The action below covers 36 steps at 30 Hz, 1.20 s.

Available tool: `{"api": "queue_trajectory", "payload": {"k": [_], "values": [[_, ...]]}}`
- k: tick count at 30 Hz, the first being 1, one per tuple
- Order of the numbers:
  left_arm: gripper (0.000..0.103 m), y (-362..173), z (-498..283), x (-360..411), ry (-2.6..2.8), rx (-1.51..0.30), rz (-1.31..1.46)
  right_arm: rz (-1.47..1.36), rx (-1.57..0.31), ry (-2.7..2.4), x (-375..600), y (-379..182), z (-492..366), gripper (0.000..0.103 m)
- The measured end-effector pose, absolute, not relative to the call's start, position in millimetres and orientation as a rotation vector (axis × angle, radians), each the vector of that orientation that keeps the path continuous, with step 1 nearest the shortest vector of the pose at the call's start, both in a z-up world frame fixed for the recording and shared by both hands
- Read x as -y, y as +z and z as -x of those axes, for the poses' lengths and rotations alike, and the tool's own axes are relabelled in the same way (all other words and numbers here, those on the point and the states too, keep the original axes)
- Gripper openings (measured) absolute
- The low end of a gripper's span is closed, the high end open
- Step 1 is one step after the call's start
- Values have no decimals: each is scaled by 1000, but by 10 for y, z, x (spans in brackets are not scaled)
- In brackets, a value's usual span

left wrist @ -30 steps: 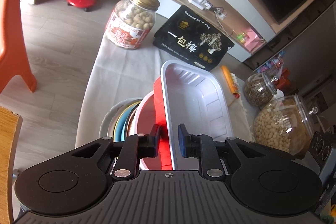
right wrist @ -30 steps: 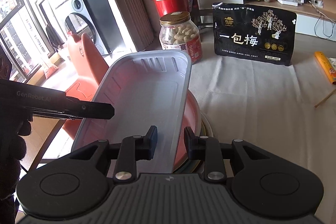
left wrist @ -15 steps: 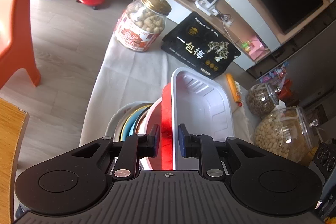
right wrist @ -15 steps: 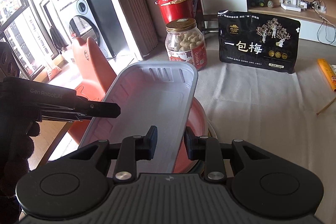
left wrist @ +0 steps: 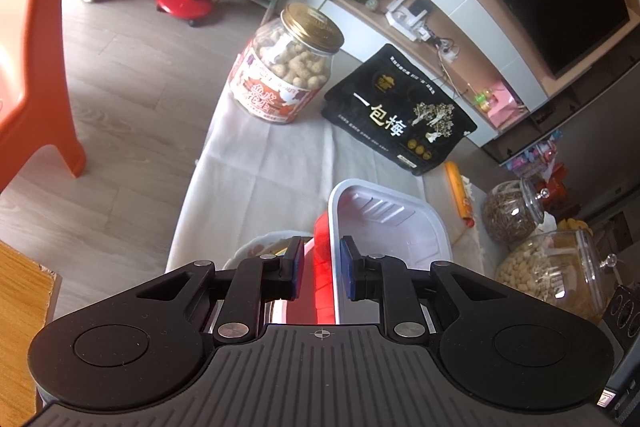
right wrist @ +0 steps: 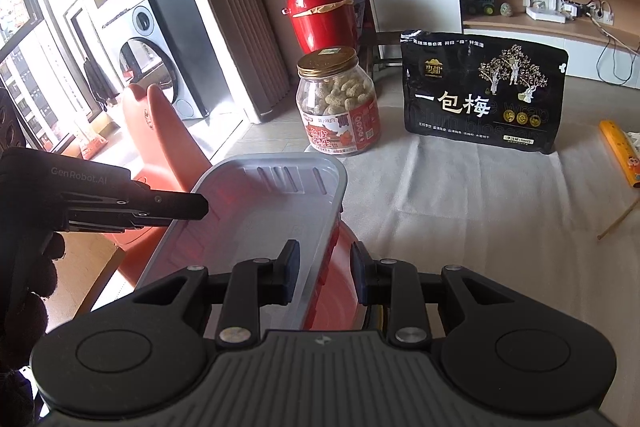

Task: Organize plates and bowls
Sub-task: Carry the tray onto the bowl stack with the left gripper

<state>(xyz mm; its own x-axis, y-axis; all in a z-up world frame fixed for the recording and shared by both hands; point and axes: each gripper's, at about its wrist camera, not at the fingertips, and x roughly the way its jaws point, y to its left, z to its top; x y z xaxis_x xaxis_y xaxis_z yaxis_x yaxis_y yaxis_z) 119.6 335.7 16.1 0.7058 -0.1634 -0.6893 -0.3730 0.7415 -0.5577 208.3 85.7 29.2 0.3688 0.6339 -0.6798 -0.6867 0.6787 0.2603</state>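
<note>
**Tray gripped from both sides above the stacked dishes**

Left wrist view first. I see my left gripper with its jaws drawn narrow around the near-left wall of the red and white tray; the blue pads sit either side of that wall, though from this angle I cannot be sure both press flat on it. The tray stands tilted, its white inside facing right. Just left of it and lower lies the stack of plates and bowls, mostly hidden behind the fingers. All this sits on the white tablecloth. Far along the cloth stand the peanut jar and, to its right, the black snack bag. At the right edge are two glass jars.

Right wrist view next. My right gripper is clamped narrow on the tray's right rim, one finger inside, one outside. The left gripper reaches in from the left and meets the tray's opposite rim, held by a dark gloved hand. The peanut jar and the snack bag stand beyond, well apart from the tray.
</note>
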Motion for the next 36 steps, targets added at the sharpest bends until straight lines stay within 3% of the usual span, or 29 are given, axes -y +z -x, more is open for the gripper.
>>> {"api": "queue_trajectory", "payload": {"k": [36], "values": [[22, 193, -1164, -3185, 84, -827, 694, 65, -840, 865, -785, 298, -1855, 28]]}}
